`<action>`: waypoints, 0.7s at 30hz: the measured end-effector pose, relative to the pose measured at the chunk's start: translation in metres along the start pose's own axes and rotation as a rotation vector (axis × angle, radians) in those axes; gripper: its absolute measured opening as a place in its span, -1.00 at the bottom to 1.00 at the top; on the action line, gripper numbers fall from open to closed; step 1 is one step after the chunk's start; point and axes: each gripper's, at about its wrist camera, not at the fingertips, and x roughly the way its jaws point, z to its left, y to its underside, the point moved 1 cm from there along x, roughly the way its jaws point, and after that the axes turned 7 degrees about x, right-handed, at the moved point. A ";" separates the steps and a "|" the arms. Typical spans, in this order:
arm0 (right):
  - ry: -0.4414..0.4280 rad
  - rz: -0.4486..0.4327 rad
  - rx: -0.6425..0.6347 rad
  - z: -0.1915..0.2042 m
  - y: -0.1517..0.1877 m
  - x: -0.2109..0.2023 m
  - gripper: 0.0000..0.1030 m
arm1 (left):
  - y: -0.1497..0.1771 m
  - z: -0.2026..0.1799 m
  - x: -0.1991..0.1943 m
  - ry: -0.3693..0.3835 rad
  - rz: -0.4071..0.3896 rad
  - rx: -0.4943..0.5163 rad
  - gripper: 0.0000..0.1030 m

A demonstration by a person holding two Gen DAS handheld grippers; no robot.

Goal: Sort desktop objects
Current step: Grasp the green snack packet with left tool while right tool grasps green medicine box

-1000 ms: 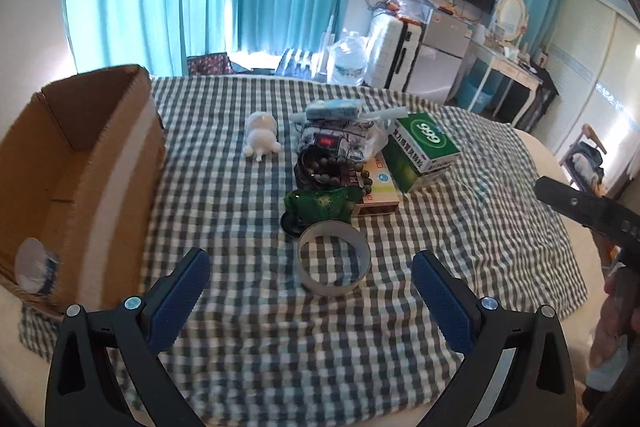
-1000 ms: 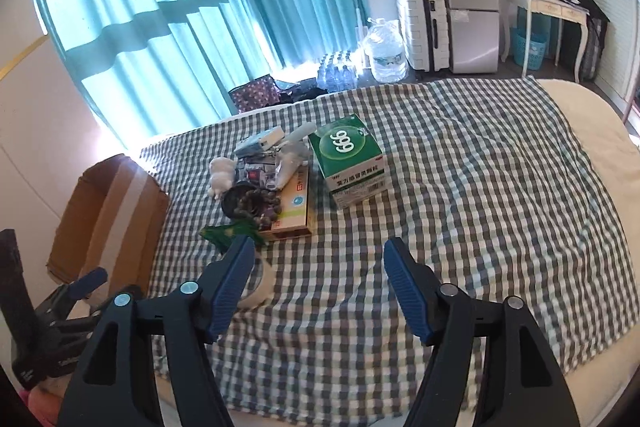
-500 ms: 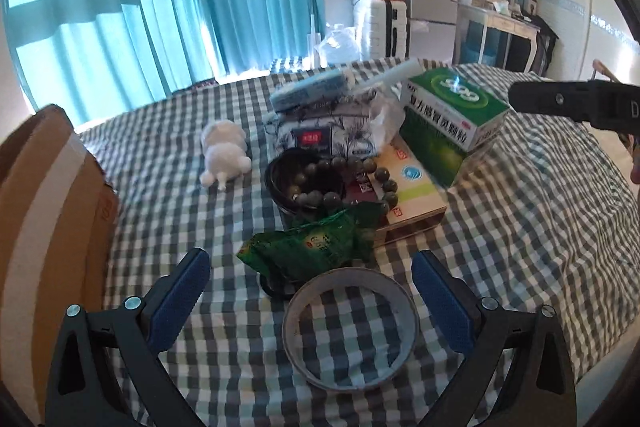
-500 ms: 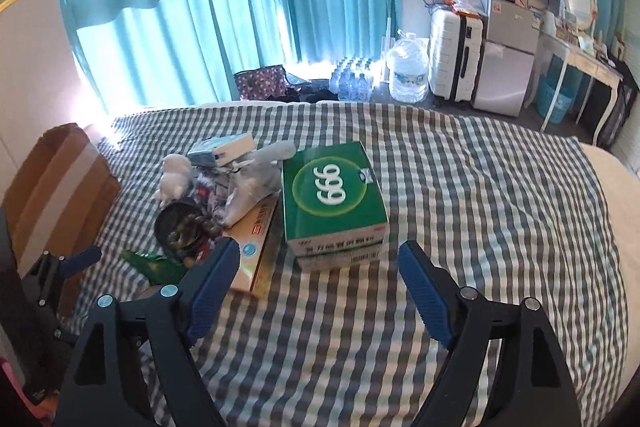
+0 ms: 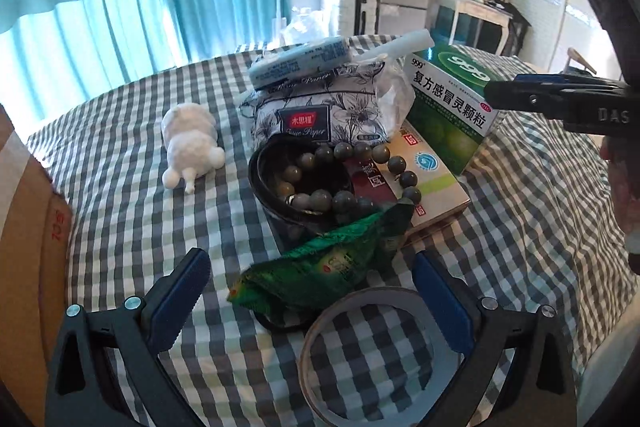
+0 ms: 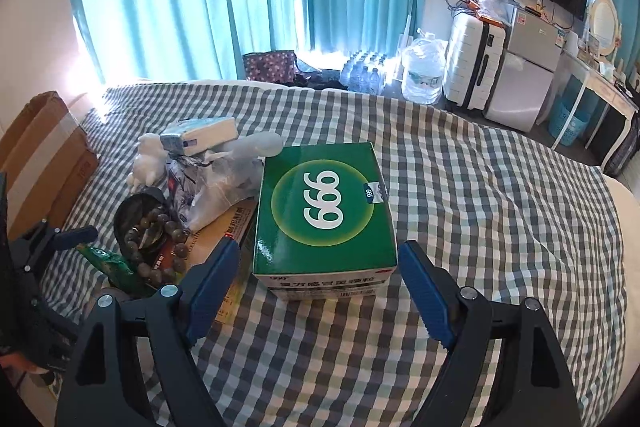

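Observation:
My left gripper (image 5: pixel 310 261) is open and low over the checked cloth (image 5: pixel 120 211). A green foil packet (image 5: pixel 320 269) and a tape ring (image 5: pixel 376 355) lie between its fingers. Behind them stands a black bowl with a bead bracelet (image 5: pixel 316 183). Further back are a floral tissue pack (image 5: pixel 320 111) and a white plush toy (image 5: pixel 192 143). My right gripper (image 6: pixel 318 247) is open, its fingers on either side of the near end of a green medicine box (image 6: pixel 324 203), not touching it. A flat box (image 6: pixel 228 231) lies left of that box.
An open cardboard box (image 6: pixel 44 151) stands at the cloth's left edge. A blue-white packet (image 5: pixel 300 61) and a white tube (image 5: pixel 400 45) rest on top of the pile. The cloth to the right of the green box (image 6: pixel 500 195) bears nothing. Suitcase, fridge and water bottles stand beyond.
Both grippers have come down and forward to the pile. The right jaws have widened and now flank the green box. The tape ring and packet have come between the left fingers.

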 end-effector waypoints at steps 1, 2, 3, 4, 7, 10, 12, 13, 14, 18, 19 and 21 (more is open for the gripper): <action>0.007 -0.001 -0.003 0.000 0.000 0.002 0.59 | -0.001 0.000 0.000 0.006 -0.003 0.007 1.00; 0.005 0.005 -0.002 0.000 0.000 0.005 0.59 | -0.002 0.001 0.000 0.018 0.001 0.011 1.00; 0.002 0.015 0.003 0.000 0.000 0.008 0.59 | -0.002 0.002 0.001 0.034 0.008 0.012 1.00; 0.007 0.022 0.006 0.000 0.001 0.010 0.59 | -0.002 0.002 0.000 0.049 0.011 0.011 1.00; 0.045 0.029 -0.015 0.001 0.003 0.016 0.59 | -0.004 0.001 -0.004 0.055 -0.005 0.032 0.90; 0.036 0.037 -0.004 0.000 0.003 0.022 0.59 | -0.005 -0.001 -0.003 0.058 0.013 0.071 0.59; 0.027 0.055 0.019 -0.001 0.003 0.029 0.59 | -0.006 -0.002 0.002 0.075 0.029 0.099 0.54; 0.026 0.062 0.022 -0.002 0.003 0.031 0.59 | -0.008 -0.003 0.005 0.078 0.035 0.122 0.54; 0.028 0.069 0.022 -0.002 0.003 0.034 0.59 | -0.008 -0.005 0.007 0.078 0.036 0.147 0.54; 0.038 0.068 0.027 -0.001 0.008 0.037 0.59 | -0.012 -0.009 0.012 0.091 0.034 0.194 0.27; 0.034 0.066 0.033 -0.002 0.008 0.038 0.59 | -0.013 -0.009 0.013 0.094 0.036 0.189 0.13; 0.027 0.064 0.049 -0.004 0.009 0.036 0.59 | -0.013 -0.009 0.012 0.103 0.032 0.178 0.03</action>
